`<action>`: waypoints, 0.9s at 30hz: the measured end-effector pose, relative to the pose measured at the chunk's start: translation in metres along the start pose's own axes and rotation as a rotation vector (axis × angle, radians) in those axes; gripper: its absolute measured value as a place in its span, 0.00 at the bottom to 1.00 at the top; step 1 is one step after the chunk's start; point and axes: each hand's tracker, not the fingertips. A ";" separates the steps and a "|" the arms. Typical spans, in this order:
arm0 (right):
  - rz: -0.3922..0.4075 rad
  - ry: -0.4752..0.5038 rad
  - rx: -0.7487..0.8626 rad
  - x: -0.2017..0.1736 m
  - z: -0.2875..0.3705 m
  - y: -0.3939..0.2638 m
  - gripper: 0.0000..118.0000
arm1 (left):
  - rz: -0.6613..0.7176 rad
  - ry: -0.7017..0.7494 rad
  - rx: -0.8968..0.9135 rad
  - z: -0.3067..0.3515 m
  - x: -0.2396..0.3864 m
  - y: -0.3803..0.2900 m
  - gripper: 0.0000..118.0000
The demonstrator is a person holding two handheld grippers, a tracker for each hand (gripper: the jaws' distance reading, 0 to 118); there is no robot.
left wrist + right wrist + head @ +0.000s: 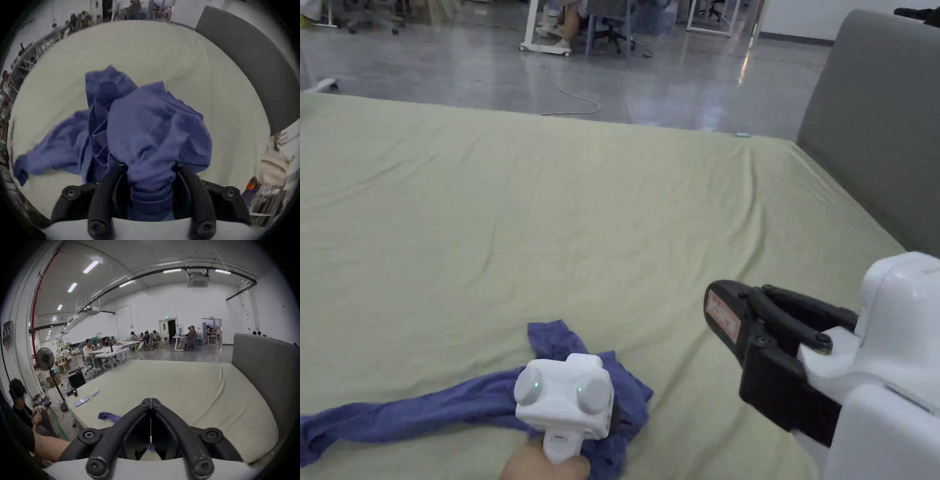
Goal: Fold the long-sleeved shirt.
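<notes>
A crumpled blue long-sleeved shirt (456, 403) lies at the near left of the pale green bed sheet (600, 219), one sleeve trailing left. My left gripper (565, 400), held by a hand, sits over the shirt's right end. In the left gripper view its jaws grip a thick bunch of the shirt (151, 129) around my left gripper (149, 164). My right gripper (722, 312) hovers over bare sheet to the shirt's right, shut and holding nothing. In the right gripper view my right gripper (151, 402) has its tips touching, and a bit of shirt (110, 416) shows at left.
A grey padded headboard (881, 125) rises along the bed's right side. Polished floor with a loose cable (569, 94) lies beyond the far edge. Small devices (84, 400) rest on the bed's far left corner. A person (24, 410) sits beside the bed near a standing fan (45, 360).
</notes>
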 end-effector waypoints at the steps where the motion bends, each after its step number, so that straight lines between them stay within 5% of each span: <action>1: -0.004 0.006 -0.011 0.001 -0.002 -0.002 0.00 | -0.021 -0.006 0.079 0.014 0.001 0.003 0.28; 3: -0.028 0.012 -0.019 0.003 -0.004 -0.006 0.00 | 0.044 -0.095 0.011 0.026 -0.009 0.013 0.48; 4: -0.048 0.017 -0.020 0.004 -0.006 -0.007 0.00 | 0.098 -0.165 -0.003 0.035 -0.019 0.019 0.72; 5: -0.069 0.023 -0.023 0.007 -0.009 -0.006 0.00 | 0.165 -0.252 -0.009 0.051 -0.029 0.022 0.84; 9: -0.098 0.020 -0.011 0.010 -0.014 -0.005 0.00 | 0.214 -0.366 0.307 0.155 -0.070 0.023 0.87; 13: -0.149 0.006 -0.060 0.013 -0.034 -0.017 0.00 | 0.178 -0.231 0.422 0.211 -0.108 -0.010 0.97; 15: -0.196 0.002 -0.128 0.013 -0.050 -0.031 0.00 | 0.152 -0.064 0.299 0.206 -0.124 -0.033 0.86; 17: -0.247 0.004 -0.203 0.013 -0.066 -0.046 0.00 | 0.148 0.051 0.212 0.188 -0.134 -0.057 0.00; 21: -0.298 0.016 -0.282 0.013 -0.088 -0.068 0.00 | 0.287 -0.124 0.085 0.156 -0.151 -0.094 0.00; 24: -0.303 0.008 -0.313 0.014 -0.100 -0.074 0.00 | 0.302 -0.065 0.148 0.146 -0.153 -0.079 0.00; 25: -0.308 0.004 -0.324 0.015 -0.103 -0.074 0.00 | 0.288 -0.051 0.194 0.143 -0.155 -0.066 0.09; 27: -0.322 -0.002 -0.340 0.018 -0.109 -0.076 0.00 | 0.260 -0.037 0.209 0.125 -0.157 -0.039 0.84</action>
